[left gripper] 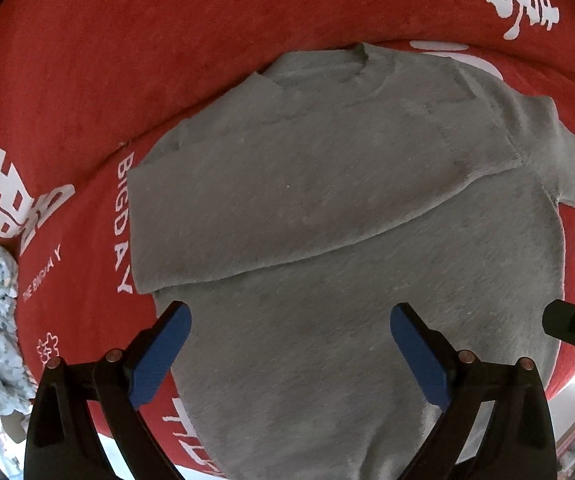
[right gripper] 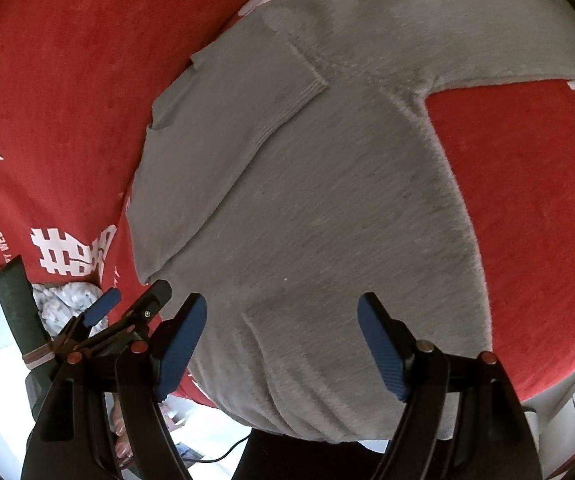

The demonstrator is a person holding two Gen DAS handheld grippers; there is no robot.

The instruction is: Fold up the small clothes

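Both the left gripper [left gripper: 289, 320] and right gripper [right gripper: 281, 314] hang wide open and empty above the grey sweater [left gripper: 327, 200], near its hem.

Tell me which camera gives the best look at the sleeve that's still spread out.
The right wrist view: the unfolded sleeve stretches out over the red cloth. The left wrist view catches only part of it, at the right edge.

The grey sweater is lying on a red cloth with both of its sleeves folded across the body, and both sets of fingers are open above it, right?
Not quite. Only one sleeve of the grey sweater is folded across the body; the other sleeve lies stretched out on the red cloth, as the right wrist view shows. The rest holds.
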